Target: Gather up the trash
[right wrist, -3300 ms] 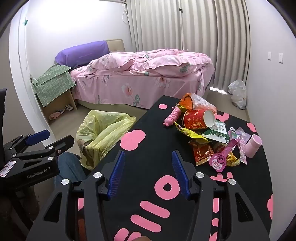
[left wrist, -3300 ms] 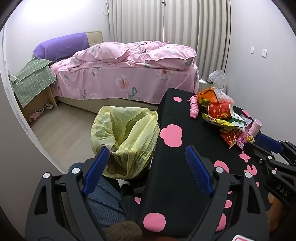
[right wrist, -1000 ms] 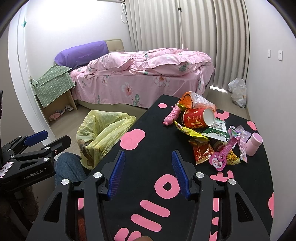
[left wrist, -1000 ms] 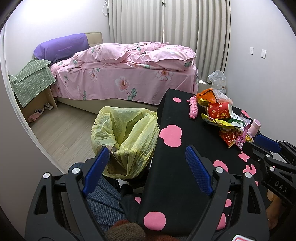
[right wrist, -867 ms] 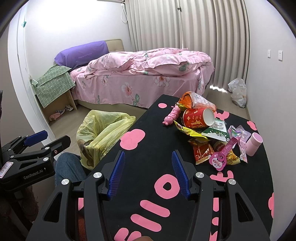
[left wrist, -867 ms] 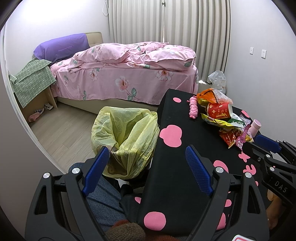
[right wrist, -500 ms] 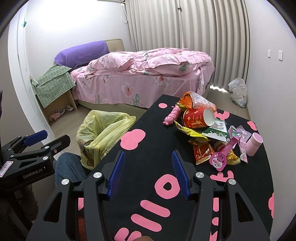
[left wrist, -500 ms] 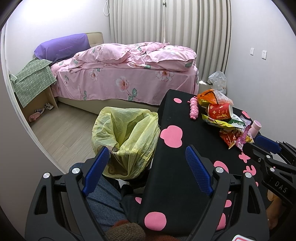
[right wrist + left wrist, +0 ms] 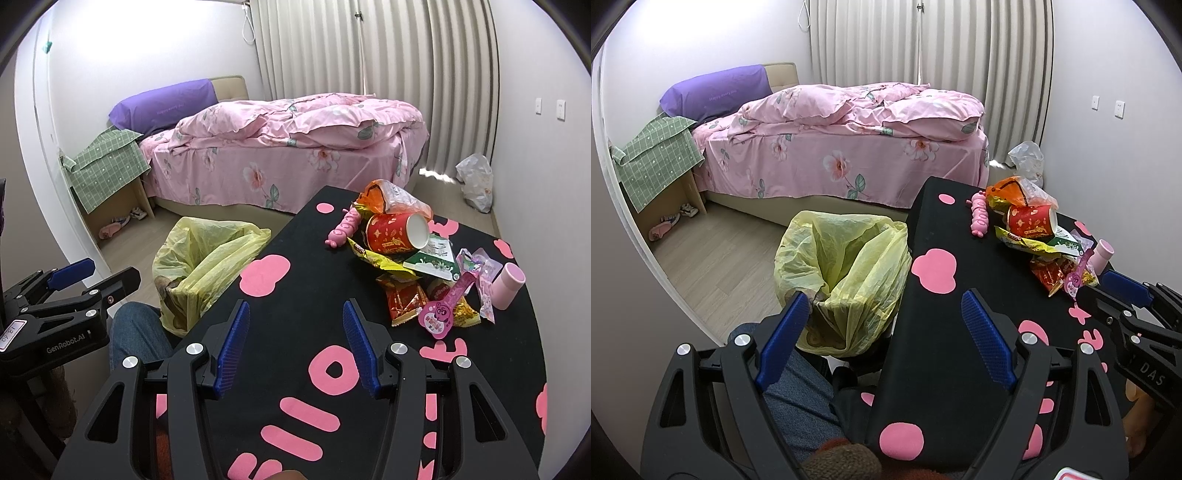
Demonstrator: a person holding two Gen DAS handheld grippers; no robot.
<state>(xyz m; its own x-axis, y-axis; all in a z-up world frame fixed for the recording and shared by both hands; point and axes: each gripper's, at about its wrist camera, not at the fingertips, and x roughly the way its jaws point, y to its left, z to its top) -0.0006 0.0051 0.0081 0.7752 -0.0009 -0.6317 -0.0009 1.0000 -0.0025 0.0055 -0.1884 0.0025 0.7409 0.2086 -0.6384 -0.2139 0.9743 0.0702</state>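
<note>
The right claw (image 9: 293,345) is hovering with blue pads spread and empty over the black desk with pink shapes (image 9: 295,295); the left claw (image 9: 882,332) is likewise gaping, holding nothing. Trash is lying at two o'clock: crinkled orange snack wrapper (image 9: 402,301) nearest, then the tipped red paper cup (image 9: 397,234). Best reaching for the wrapper first, pinching flat, then carrying it to the yellow plastic bin bag (image 9: 201,264) at ten o'clock
</note>
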